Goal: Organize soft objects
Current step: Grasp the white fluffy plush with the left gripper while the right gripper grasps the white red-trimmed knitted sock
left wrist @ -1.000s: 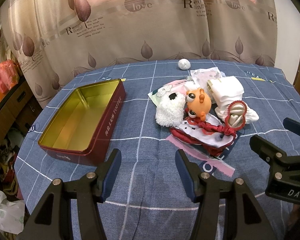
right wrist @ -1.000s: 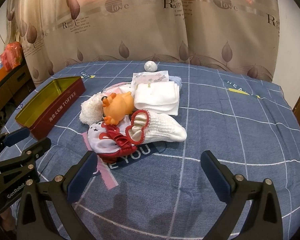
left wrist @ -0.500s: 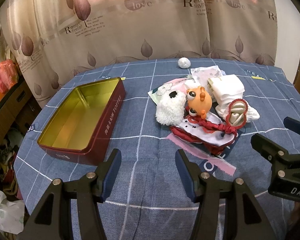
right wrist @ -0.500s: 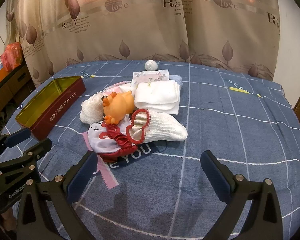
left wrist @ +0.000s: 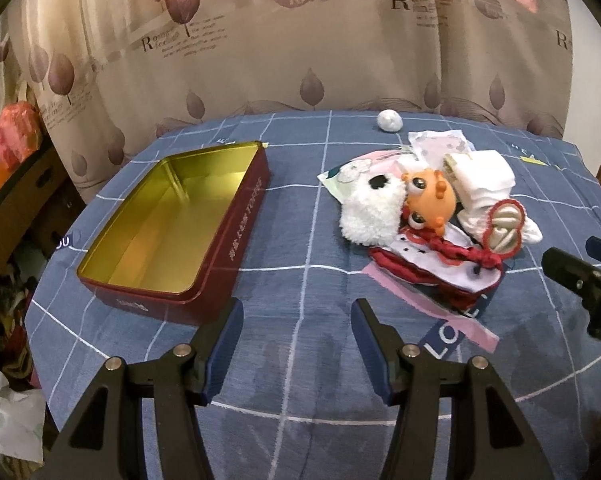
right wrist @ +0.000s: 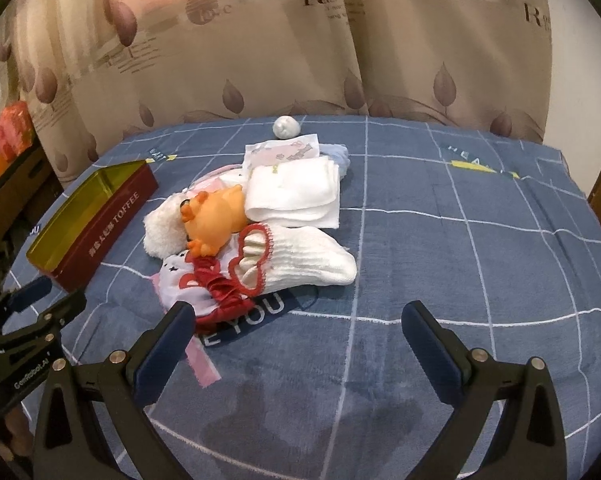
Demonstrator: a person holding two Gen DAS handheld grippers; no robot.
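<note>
- Your left gripper (left wrist: 296,322) hovers over the blue checked tablecloth (left wrist: 300,380) with its jaws spread apart and nothing between them.
- Your right gripper (right wrist: 296,332) is likewise wide open and empty; its left fingertip (right wrist: 178,320) sits just beside the near edge of the pile, over the red-trimmed cloth (right wrist: 208,292).
- The pile of soft things lies ahead and to the right of your left gripper, and ahead and slightly left of your right one.
- The open red tin (left wrist: 172,232), gold inside and holding nothing you can see, lies ahead-left of your left gripper, its near corner just beyond the left fingertip (left wrist: 230,320).
- Count in the pile: one fluffy white plush (left wrist: 370,216), one orange toy (left wrist: 430,202) leaning against it, one white knitted sock with red cuff (right wrist: 300,264), one folded white cloth (right wrist: 292,196), and one red-trimmed printed cloth under the toy.
- Behind the folded cloth lies one printed packet (right wrist: 284,152); a bit of pale blue fabric (right wrist: 338,158) shows beside it, and you cannot tell what it is.
- One small white ball (right wrist: 286,126) rests apart from the pile, near the far edge by the curtain (right wrist: 300,40).
- The plush, toy, sock and cloths touch or overlap one another; the tin stands well apart from them.
</note>
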